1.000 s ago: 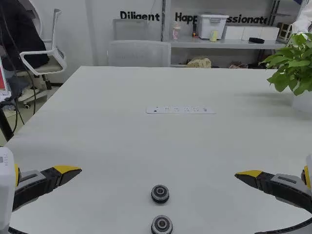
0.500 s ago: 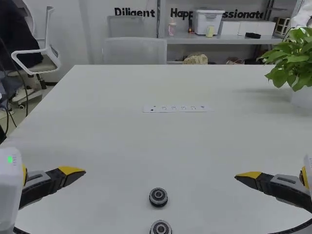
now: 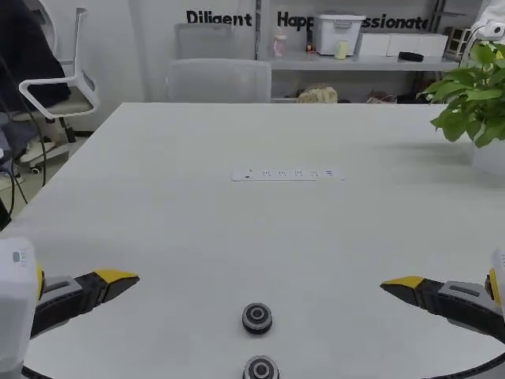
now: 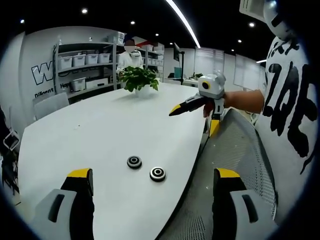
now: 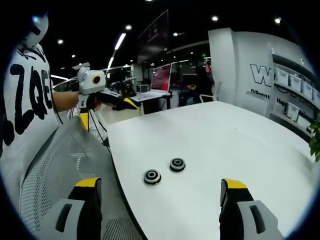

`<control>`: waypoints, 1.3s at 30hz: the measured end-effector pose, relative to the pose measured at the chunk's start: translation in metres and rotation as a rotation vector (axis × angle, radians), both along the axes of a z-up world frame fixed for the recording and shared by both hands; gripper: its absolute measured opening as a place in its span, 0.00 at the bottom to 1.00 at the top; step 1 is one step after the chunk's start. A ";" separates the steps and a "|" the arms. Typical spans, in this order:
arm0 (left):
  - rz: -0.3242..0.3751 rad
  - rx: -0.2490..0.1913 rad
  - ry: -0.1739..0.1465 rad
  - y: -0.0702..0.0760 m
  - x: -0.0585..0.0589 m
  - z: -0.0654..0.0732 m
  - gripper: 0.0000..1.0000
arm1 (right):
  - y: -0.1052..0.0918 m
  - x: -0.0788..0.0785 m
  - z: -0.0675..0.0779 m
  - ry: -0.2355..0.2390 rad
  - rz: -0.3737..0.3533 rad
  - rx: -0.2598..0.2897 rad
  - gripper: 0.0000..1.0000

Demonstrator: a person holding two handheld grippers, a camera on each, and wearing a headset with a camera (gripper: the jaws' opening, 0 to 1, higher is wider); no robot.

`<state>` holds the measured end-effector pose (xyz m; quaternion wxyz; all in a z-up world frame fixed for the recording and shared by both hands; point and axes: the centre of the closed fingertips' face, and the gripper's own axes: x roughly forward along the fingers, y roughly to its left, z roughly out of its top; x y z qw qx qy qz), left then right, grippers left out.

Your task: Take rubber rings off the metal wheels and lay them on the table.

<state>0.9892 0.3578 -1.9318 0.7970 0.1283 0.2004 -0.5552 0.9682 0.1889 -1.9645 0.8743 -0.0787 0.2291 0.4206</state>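
Two small metal wheels with black rubber rings lie flat on the white table [image 3: 237, 237] near its front edge, the far wheel [image 3: 257, 317] and the near wheel [image 3: 261, 369] close together. My left gripper [image 3: 117, 278] hovers to their left, open and holding nothing. My right gripper [image 3: 402, 283] hovers to their right, also open and holding nothing. In the left gripper view the wheels [image 4: 134, 161] [image 4: 158, 173] lie ahead between the wide jaws, with the right gripper [image 4: 192, 102] beyond. In the right gripper view the same wheels [image 5: 177, 164] [image 5: 152, 176] lie ahead, with the left gripper [image 5: 107, 95] beyond.
A white power strip [image 3: 286, 174] is set into the middle of the table. A potted plant [image 3: 473, 103] stands at the far right edge. Chairs [image 3: 221, 79] and shelves stand behind the table. A mesh chair seat [image 4: 240, 150] is at the table's front edge.
The head camera has shifted a little. Both grippers and both wheels stay where they were.
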 end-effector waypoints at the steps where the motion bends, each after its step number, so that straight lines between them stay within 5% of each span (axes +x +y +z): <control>1: 0.000 0.001 0.000 0.000 0.000 -0.001 0.99 | 0.000 0.000 -0.001 0.001 0.002 -0.002 0.99; 39: 0.000 0.003 0.040 0.002 -0.002 -0.015 0.99 | 0.009 0.000 -0.013 0.036 0.018 -0.003 0.99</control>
